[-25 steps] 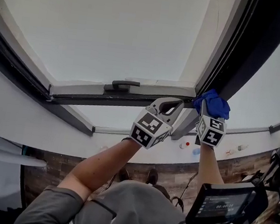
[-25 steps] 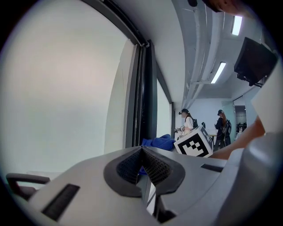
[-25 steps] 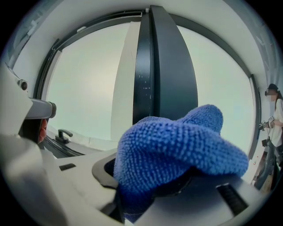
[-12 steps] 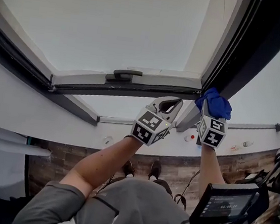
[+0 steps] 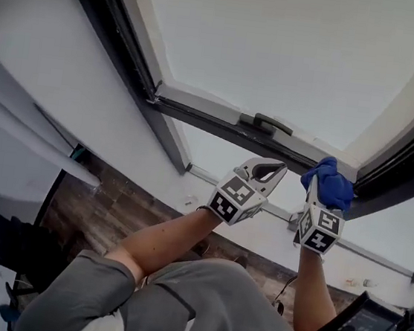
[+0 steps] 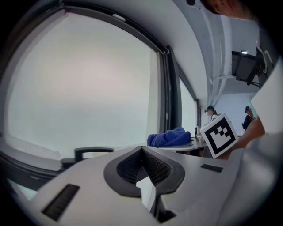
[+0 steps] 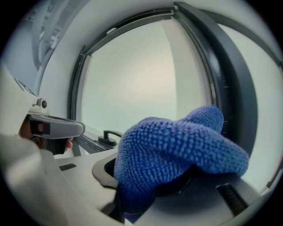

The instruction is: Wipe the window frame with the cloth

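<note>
Reaching up with both forearms [image 5: 176, 232] toward the lower rail of the window frame [image 5: 213, 112]. Holding the left gripper [image 5: 270, 169] just below that rail, tilted up and to the right, jaws pressed together at the tips with nothing between them. Holding the right gripper [image 5: 313, 202] nearly upright and apart from the left one, pinching a bunched blue cloth [image 5: 330, 184] that bulges over the jaw tips. Bringing the cloth up to the rail near its right corner, where the white sash meets the dark outer frame [image 5: 405, 169]; impossible to tell whether cloth and rail actually touch.

Along the rail, left of the cloth: a dark handle [image 5: 272, 124] standing out from the sash, just above the left gripper. Past the handle, bare rail running on to the left corner. Above, nothing but the pale glass pane [image 5: 282, 43]. To the right, hemmed in by the outer frame's slanting dark bar.

Far below: wood-patterned floor [image 5: 104, 208] and a dark screen [image 5: 367, 323] at lower right. In the left gripper view, beyond the cloth and the right gripper's marker cube [image 6: 219, 134], two people [image 6: 211, 114] standing far off.
</note>
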`<action>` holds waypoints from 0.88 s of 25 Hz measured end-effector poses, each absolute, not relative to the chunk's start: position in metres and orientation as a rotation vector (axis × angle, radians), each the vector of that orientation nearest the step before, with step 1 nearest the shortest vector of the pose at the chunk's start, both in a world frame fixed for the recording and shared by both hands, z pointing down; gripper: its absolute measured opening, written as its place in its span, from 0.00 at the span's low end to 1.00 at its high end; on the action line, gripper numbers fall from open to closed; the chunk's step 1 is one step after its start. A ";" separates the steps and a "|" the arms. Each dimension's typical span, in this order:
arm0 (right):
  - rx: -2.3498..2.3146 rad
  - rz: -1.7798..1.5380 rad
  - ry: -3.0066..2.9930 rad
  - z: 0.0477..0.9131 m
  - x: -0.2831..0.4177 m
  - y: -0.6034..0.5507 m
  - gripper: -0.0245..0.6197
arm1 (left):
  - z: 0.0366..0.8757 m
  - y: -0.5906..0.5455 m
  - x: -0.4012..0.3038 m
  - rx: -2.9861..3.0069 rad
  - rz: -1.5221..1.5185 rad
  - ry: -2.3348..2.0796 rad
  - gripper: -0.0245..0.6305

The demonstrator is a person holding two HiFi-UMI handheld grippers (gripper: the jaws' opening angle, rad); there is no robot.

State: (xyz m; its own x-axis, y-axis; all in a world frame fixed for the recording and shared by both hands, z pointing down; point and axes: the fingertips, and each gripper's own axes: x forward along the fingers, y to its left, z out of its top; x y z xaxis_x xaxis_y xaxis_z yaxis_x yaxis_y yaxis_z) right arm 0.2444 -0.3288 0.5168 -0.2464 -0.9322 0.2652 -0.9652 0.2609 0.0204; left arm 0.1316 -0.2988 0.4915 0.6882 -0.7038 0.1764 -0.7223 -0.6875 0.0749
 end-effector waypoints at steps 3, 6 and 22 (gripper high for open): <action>1.591 0.209 -2.410 0.525 0.160 -0.336 0.28 | 0.499 -0.300 0.052 2.650 0.185 -1.353 0.04; 1.418 0.191 -2.508 0.525 0.075 -0.336 0.28 | 0.504 -0.296 -0.029 2.529 0.175 -1.532 0.04; 0.906 0.106 -2.696 0.550 -0.288 -0.319 0.28 | 0.524 -0.255 -0.326 2.217 0.140 -1.951 0.04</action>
